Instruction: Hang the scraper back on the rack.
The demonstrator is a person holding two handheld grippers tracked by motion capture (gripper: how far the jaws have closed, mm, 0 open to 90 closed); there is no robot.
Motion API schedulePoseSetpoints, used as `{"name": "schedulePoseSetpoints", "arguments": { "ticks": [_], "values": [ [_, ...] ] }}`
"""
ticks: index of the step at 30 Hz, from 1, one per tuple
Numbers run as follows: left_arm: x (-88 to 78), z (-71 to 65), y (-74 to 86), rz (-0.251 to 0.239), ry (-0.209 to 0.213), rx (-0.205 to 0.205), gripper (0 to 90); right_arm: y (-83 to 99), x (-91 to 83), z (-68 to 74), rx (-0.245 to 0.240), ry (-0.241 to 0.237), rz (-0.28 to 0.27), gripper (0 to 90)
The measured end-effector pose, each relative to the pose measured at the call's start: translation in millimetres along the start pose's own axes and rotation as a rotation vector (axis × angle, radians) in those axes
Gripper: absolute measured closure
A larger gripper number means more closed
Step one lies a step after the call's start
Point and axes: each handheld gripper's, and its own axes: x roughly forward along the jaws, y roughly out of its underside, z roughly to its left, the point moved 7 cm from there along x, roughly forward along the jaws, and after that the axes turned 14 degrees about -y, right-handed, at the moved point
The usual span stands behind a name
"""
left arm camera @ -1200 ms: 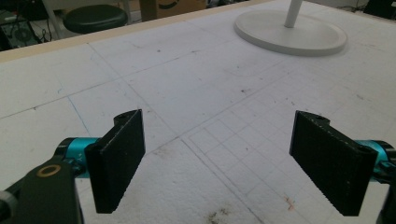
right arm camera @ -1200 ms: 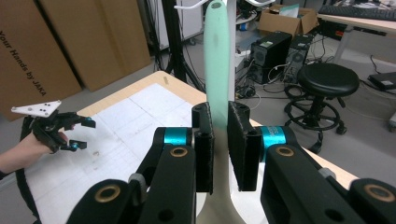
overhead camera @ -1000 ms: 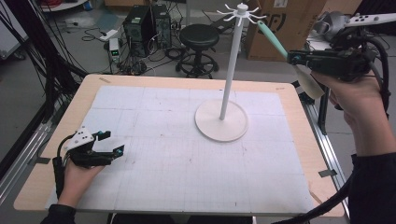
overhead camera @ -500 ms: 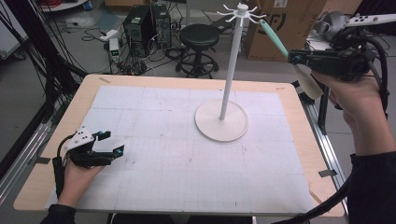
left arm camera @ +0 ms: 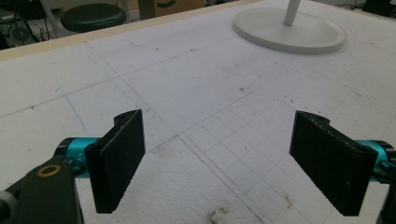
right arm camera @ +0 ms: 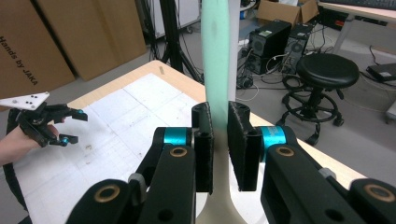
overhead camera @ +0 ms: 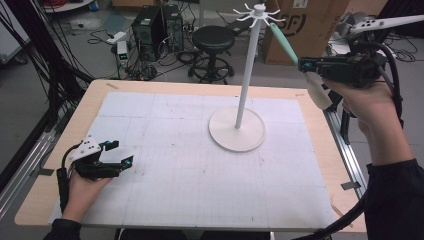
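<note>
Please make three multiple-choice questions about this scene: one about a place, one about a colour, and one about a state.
1. Where does the white stand rest?
A. on the floor
B. on the table, right of its middle
C. on the stool

2. What colour is the handle of the utensil in the right gripper?
A. red
B. black
C. mint green

3. How are the jaws of the left gripper?
A. wide apart, nothing between them
B. closed on the utensil
C. closed on the stand's pole

Answers:
1 B: the high view shows the round base of the white stand on the table.
2 C: the utensil rises mint green between the pads of the right gripper.
3 A: the left gripper shows only bare mat between its jaws.
</note>
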Motion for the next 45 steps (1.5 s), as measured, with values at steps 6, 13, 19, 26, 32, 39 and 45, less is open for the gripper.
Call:
{"name": "schedulePoseSetpoints", "arguments": {
  "ticks": [6, 13, 19, 26, 32, 39, 45],
  "values": [
    [-0.6, 0.1, -0.2, -0.001, 0.001, -0.002, 18.8, 3.7, 10.3, -0.9, -0.021, 0.010, 0.015, 69.7],
    [-0.9, 0.9, -0.4, -0.005, 0.000, -0.004, 18.7, 14.7, 13.3, 1.9, -0.036, -0.030, -0.006, 48.4],
    [-3.2, 2.3, -1.7, -0.011, -0.004, -0.018, 18.7, 38.3, 18.9, 3.0, -0.059, -0.057, -0.032, 36.3],
    [-3.8, 5.6, -2.4, -0.018, -0.016, -0.022, 18.5, 89.6, 33.0, 8.4, -0.084, -0.111, -0.042, 27.8],
    [-1.8, 8.0, -1.5, -0.015, -0.028, -0.028, 18.5, 141.0, 50.1, 5.2, -0.080, -0.129, -0.033, 22.0],
    [2.6, 15.8, 1.1, -0.014, -0.036, -0.047, 18.5, 202.7, 73.7, -3.4, -0.024, -0.114, -0.046, 19.1],
    [7.9, 18.5, 2.2, -0.012, -0.061, -0.047, 18.7, 240.2, 90.9, -10.2, 0.009, -0.078, 0.030, 19.2]
  ]
}}
